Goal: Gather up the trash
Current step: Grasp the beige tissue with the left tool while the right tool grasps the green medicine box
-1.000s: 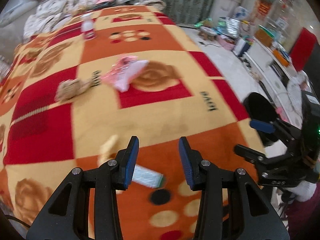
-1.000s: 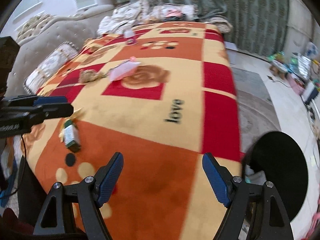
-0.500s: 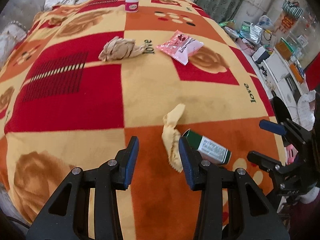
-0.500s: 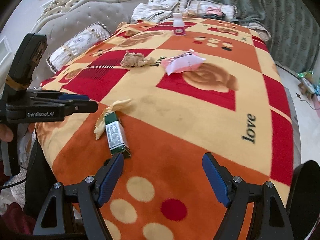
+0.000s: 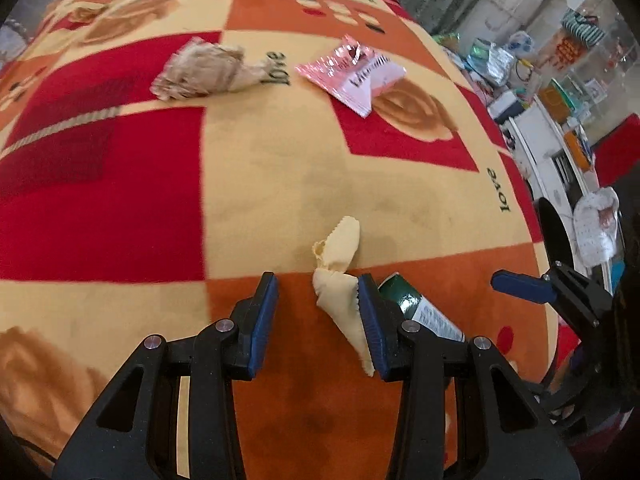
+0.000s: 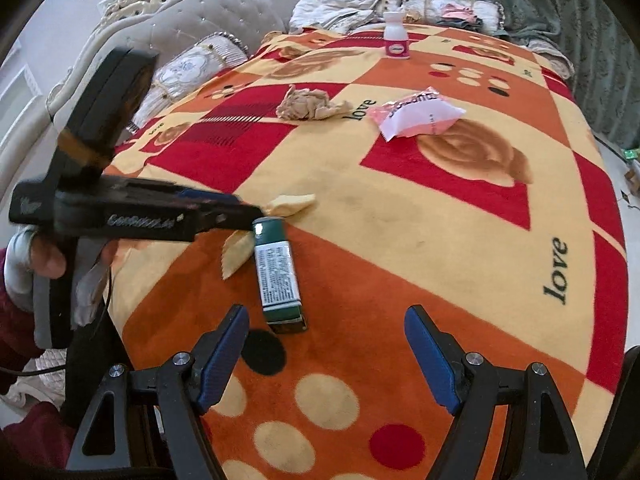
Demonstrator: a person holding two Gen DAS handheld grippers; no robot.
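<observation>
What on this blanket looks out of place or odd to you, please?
Litter is strewn over the blanket: a crumpled brown paper, a pink wrapper, a twisted yellow wrapper and a green box lying flat beside it. A small white bottle stands upright at the far end. Nothing looks spilled.

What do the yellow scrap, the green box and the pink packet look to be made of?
Yellow scrap: soft matte cloth or tissue, with a zigzag-cut edge and a limp twist. Green box: printed card, probably, with crisp flat faces and slightly glossy. Pink packet: shiny plastic film or foil, crinkled, with sealed ends.
</observation>
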